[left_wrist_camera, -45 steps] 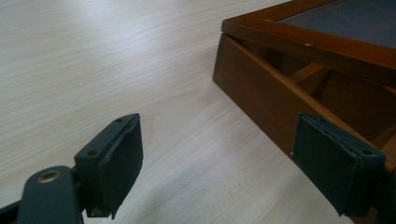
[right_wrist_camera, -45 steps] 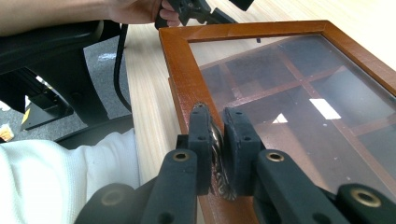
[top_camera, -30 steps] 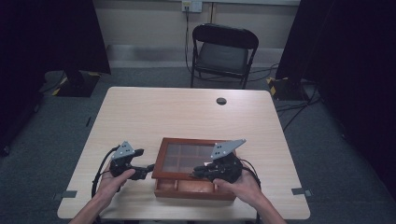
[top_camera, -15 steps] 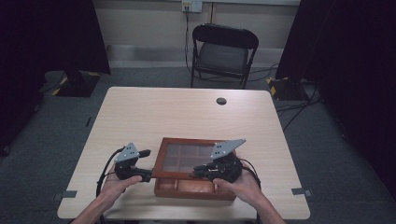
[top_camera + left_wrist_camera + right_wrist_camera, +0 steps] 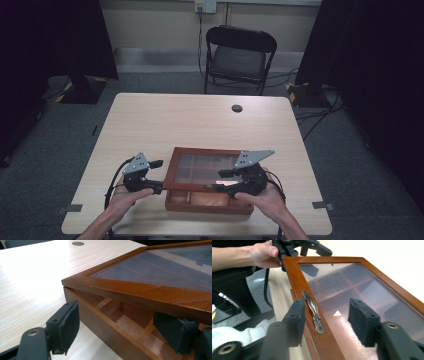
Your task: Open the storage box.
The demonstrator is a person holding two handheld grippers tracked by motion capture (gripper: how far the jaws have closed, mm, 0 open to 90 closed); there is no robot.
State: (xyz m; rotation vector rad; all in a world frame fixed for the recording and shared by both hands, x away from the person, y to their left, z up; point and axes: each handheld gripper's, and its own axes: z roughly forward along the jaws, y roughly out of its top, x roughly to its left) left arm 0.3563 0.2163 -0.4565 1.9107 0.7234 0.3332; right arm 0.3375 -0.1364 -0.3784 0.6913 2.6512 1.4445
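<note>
Both tongs spread — left tongs (image 5: 120, 327) under the box lid (image 5: 140, 290) (raised), right tongs (image 5: 325, 317) straddling its handle (image 5: 313, 311).

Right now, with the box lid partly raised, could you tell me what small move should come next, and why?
Probably close the right gripper on the lid's front rail at the brass handle. Its jaws sit open on either side of that rail, while the left gripper, also open, has one jaw under the raised lid, so nothing grips it yet.

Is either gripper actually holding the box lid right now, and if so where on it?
Neither grips it. The right gripper stands open astride the lid's front rail at the brass handle; the left gripper is open at the raised lid's corner.
</note>
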